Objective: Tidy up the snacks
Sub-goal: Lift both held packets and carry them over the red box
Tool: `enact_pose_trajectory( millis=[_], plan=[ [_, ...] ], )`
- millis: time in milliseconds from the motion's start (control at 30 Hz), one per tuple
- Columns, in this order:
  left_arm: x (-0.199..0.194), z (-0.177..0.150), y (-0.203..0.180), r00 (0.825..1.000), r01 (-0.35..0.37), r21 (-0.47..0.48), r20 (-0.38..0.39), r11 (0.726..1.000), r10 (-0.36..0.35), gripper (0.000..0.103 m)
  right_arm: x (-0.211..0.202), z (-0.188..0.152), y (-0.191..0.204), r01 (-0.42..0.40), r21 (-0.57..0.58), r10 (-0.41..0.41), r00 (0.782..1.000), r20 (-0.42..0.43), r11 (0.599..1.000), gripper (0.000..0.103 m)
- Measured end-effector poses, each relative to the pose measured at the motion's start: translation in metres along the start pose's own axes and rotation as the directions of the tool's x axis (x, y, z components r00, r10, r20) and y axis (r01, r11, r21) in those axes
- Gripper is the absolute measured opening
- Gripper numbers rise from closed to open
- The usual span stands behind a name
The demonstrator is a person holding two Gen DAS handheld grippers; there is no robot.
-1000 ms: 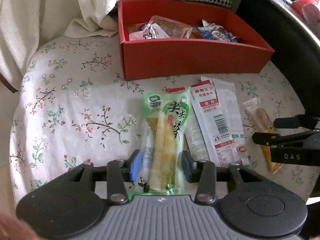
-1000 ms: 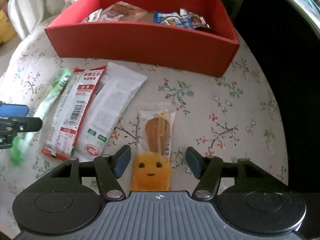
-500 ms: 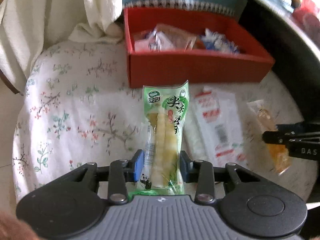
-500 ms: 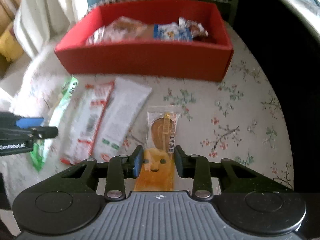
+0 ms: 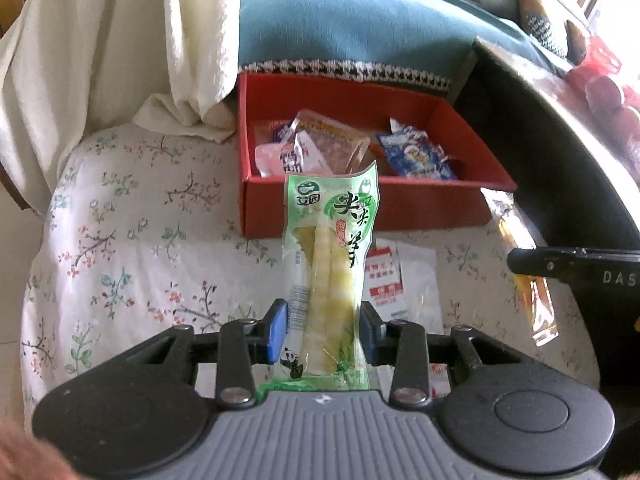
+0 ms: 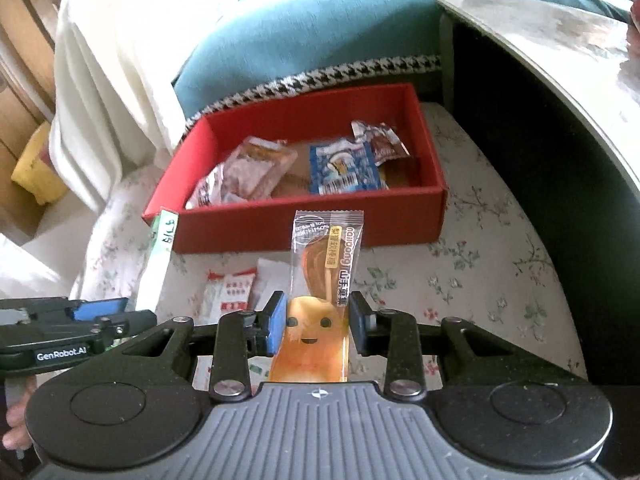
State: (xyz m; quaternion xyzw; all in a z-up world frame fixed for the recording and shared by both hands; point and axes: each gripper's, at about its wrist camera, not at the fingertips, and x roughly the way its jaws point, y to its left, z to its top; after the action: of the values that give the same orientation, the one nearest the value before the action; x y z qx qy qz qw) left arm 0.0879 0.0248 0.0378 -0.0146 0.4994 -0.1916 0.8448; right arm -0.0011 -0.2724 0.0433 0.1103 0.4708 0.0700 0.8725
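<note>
My left gripper (image 5: 322,332) is shut on a green bamboo-shoot packet (image 5: 330,264) and holds it lifted above the floral cloth, pointing at the red box (image 5: 360,210). My right gripper (image 6: 316,320) is shut on an orange lollipop packet (image 6: 320,280) with a smiling face, also lifted in front of the red box (image 6: 312,226). The box holds several snack packets (image 6: 344,170). The green packet shows edge-on at the left of the right wrist view (image 6: 158,264), and the orange packet at the right of the left wrist view (image 5: 532,292).
A red-and-white packet (image 5: 384,280) and a white packet (image 5: 420,280) lie on the floral cloth (image 5: 120,240) below the grippers. A cream blanket (image 5: 120,40) and teal cushion (image 5: 360,20) lie behind the box. A dark table (image 6: 540,80) stands at the right.
Both grippers closed on their packets and lifted them off the cloth. Both have risen and now look down into the red box.
</note>
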Motion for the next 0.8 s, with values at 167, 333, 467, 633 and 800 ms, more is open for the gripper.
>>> enact_pose_trajectory(
  millis=[167,333,467,633,800],
  plan=[
    [-0.005,0.007,-0.005,0.998,-0.026,0.019,0.056,0.999,0.025,0.031,-0.001,0.007,0.005,-0.007,-0.007,0.007,1.000,0.029,1.000,0.041],
    [-0.008,0.015,-0.008,0.995,-0.035,0.021,0.098,0.999,0.032,0.031,-0.003,0.015,0.009,-0.010,-0.008,0.011,0.998,0.066,1.000,0.041],
    [-0.011,0.022,-0.012,0.989,-0.045,0.019,0.144,0.999,0.042,0.031,-0.006,0.022,0.011,-0.010,-0.008,0.011,0.995,0.102,1.000,0.041],
    [-0.014,0.031,-0.014,0.982,-0.054,0.018,0.181,0.998,0.050,0.031,-0.005,0.030,0.015,-0.007,-0.017,0.009,0.992,0.129,1.000,0.041],
    [-0.013,0.040,-0.014,0.976,-0.075,0.017,0.205,0.997,0.070,0.031,-0.008,0.039,0.019,-0.006,-0.027,0.010,0.986,0.167,1.000,0.041]
  ],
)
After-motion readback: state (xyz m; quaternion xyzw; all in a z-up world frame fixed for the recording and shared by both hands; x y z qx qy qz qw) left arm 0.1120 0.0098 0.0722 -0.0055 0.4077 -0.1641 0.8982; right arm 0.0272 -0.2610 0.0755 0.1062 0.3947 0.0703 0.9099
